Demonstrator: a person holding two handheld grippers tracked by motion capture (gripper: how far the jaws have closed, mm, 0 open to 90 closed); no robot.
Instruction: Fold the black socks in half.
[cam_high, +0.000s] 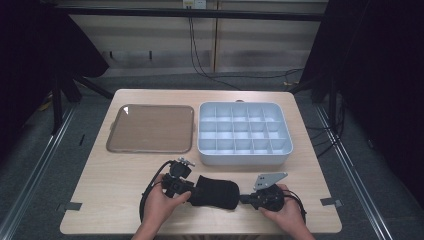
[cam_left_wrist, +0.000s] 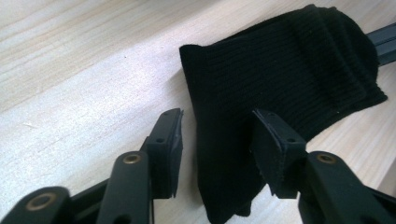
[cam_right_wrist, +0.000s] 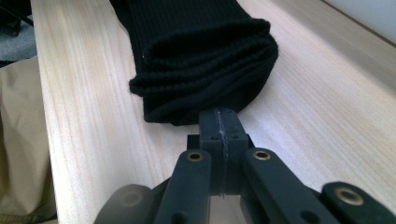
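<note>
Hands enter from the bottom edge of the high view, mine at a remove, each holding a two-jaw tool low over the front of the wooden table. Between them lies a black knitted sock, folded into a thick bundle, flat on the wood near the front edge.

On my left, the left gripper has its jaws spread partway around one end of the sock. In the left gripper view, one pad stands just clear of the fabric and the other appears to rest against it, so I do not read this as a firm pinch yet.

On my right, the right gripper has its jaws pressed flat together, tips touching the folded end of the sock. Nothing shows between the pads.

I judge the sock to be light, soft and limp, with ribbed knit that should not slip. It will sag and may unfold if lifted by one layer, so the best hold is across the whole stacked thickness near an end.

Farther back sit a flat brown tray on the left and a pale blue divided box on the right, its compartments bare.
</note>
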